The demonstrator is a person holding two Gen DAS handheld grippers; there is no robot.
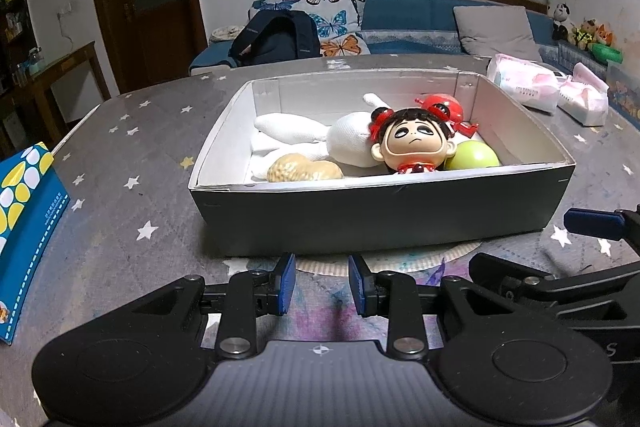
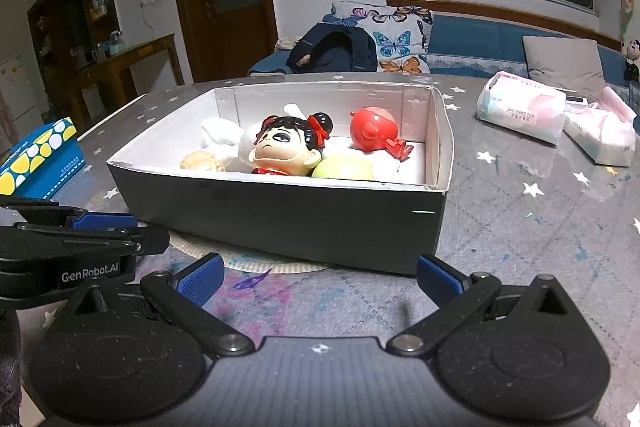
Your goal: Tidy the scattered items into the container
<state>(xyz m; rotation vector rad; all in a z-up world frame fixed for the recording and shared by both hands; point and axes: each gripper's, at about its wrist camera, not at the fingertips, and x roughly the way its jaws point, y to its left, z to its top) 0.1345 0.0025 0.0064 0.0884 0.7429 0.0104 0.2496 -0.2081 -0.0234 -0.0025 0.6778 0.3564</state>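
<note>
A dark box with white inside walls (image 1: 380,211) (image 2: 280,215) stands on the starred table. In it lie a big-headed doll with red bows (image 1: 412,143) (image 2: 288,147), a white plush toy (image 1: 320,139) (image 2: 224,133), a red round toy (image 1: 446,111) (image 2: 372,129), a green ball (image 1: 474,157) (image 2: 344,167) and a tan lumpy toy (image 1: 304,169) (image 2: 202,161). My left gripper (image 1: 322,285) hovers just before the box's near wall, jaws apart by a narrow gap, nothing between them. My right gripper (image 2: 320,281) stands wide open beside it, also holding nothing.
A blue and yellow carton (image 1: 24,223) (image 2: 40,163) stands at the table's left edge. Two tissue packs (image 1: 528,83) (image 2: 524,111) lie at the back right. A round paper mat (image 1: 392,259) sits under the box. A sofa with cushions lies beyond.
</note>
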